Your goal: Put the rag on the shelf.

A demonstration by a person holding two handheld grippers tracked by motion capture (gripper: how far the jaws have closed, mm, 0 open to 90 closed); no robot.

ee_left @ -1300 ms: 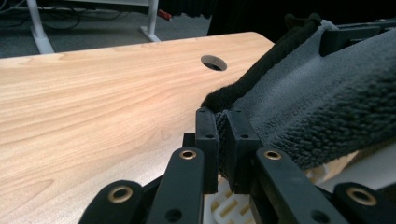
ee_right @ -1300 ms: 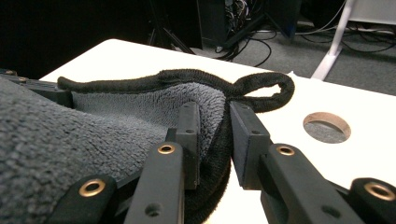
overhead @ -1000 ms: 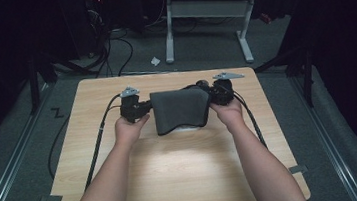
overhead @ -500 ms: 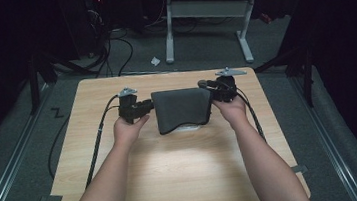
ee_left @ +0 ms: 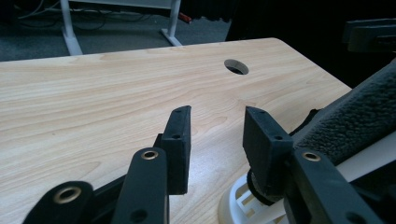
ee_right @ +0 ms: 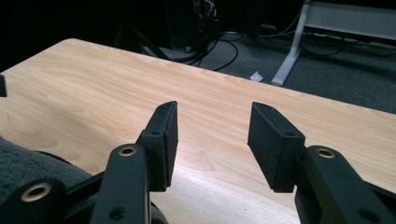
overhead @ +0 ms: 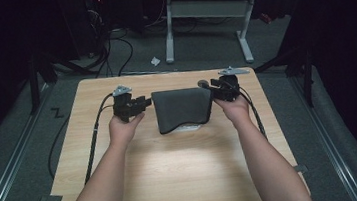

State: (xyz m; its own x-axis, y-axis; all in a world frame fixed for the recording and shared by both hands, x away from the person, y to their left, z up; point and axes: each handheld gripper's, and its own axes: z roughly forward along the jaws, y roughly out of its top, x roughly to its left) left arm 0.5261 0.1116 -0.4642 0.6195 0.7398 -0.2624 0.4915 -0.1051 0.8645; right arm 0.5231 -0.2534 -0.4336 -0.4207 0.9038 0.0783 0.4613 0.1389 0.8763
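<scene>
A dark grey cloth (overhead: pixel 183 107) lies draped over a white object (overhead: pixel 189 127) at the middle back of the wooden table (overhead: pixel 174 171). My left gripper (overhead: pixel 147 102) sits at the cloth's left edge. Its jaws have just been opening, and in the left gripper view (ee_left: pixel 218 116) nothing is between them; the cloth (ee_left: pixel 355 112) and white object (ee_left: pixel 243 205) lie to their right. My right gripper (overhead: pixel 206 87) is at the cloth's upper right corner. Its jaws have also just been opening and hold nothing in the right gripper view (ee_right: pixel 214 112), with the cloth (ee_right: pixel 28 163) at the lower left.
A round cable hole (ee_left: pixel 236 66) is cut in the tabletop near its far edge. Beyond the table stand white desk legs (overhead: pixel 245 38), with cables (overhead: pixel 110 47) and a scrap of paper (overhead: pixel 155 61) on the grey floor. Each gripper's cable (overhead: pixel 94 134) trails over the table.
Both grippers have opened and let go of the cloth's corners. They have drawn slightly away from it, and the cloth rests on the white object.
</scene>
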